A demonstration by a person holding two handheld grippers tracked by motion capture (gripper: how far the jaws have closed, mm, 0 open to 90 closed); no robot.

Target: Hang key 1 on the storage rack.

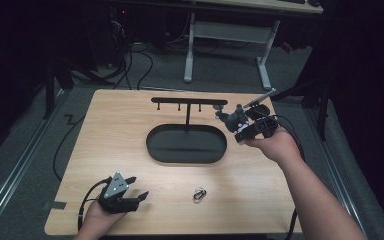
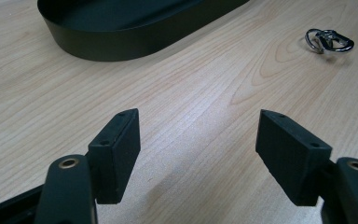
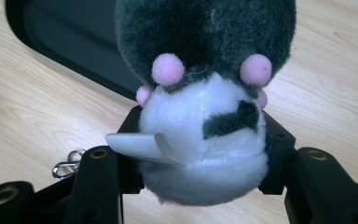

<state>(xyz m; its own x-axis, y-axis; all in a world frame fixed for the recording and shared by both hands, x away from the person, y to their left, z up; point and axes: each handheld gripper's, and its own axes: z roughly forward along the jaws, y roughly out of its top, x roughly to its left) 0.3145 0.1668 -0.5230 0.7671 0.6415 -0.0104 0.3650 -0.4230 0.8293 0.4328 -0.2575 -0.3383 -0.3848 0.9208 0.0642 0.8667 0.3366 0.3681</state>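
Note:
My right gripper (image 3: 200, 140) is shut on a small plush toy (image 3: 205, 93), dark grey fur above, white below, with pink pom-poms and a white tag. In the high view the right gripper (image 1: 240, 126) holds the plush toy (image 1: 231, 119) up beside the right end of a black hook rack (image 1: 189, 101) that stands on an oval black tray (image 1: 186, 144). My left gripper (image 1: 139, 196) rests at the table's front left, jaws open and nothing between them. The left gripper (image 2: 198, 149) faces the tray (image 2: 121, 44). A metal keyring clip (image 1: 199, 194) lies on the wood.
The wooden table (image 1: 120, 130) has bare surface around the tray. The keyring clip (image 2: 328, 40) lies right of and beyond my left gripper, and the clip (image 3: 67, 164) also peeks out beside the right gripper's left jaw. Behind the table stands a white desk frame (image 1: 227, 37) with cables on the floor.

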